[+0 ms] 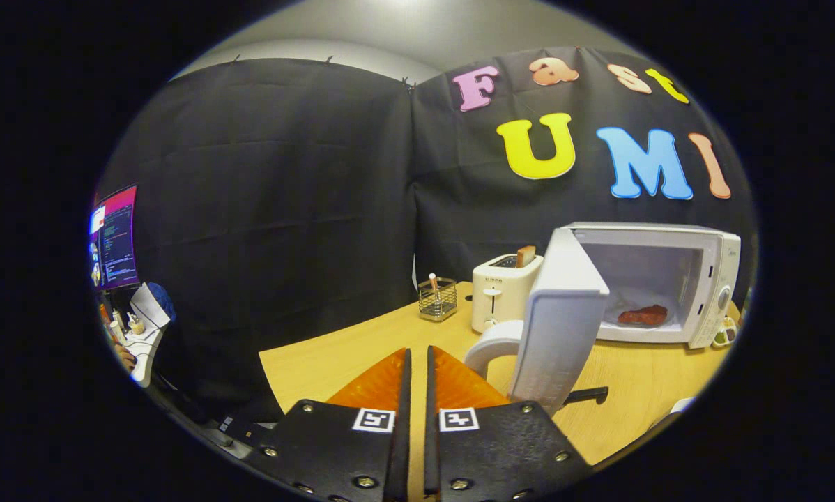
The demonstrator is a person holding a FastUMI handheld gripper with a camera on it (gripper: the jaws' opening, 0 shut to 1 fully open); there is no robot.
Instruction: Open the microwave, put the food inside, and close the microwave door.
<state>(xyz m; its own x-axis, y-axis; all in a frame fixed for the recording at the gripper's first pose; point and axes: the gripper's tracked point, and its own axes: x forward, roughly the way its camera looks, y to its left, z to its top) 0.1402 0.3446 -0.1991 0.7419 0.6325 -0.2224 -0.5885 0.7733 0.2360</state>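
Lying inside the open microwave [710, 279], reddish food [642, 315] — flat, lumpy, jaws nearly closed.

Wooden bench [334, 352] beneath the hand-held gripper [417, 362]; ahead and slightly right, a wire basket [438, 300] and white toaster [501, 293] holding bread [525, 255]; far left, a monitor [114, 237]

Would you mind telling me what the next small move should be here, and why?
Probably swing the tongs right to the outer face of the microwave door and push it shut: the food already lies inside the microwave, the door stands open, and the tongs are nearly closed, holding nothing.
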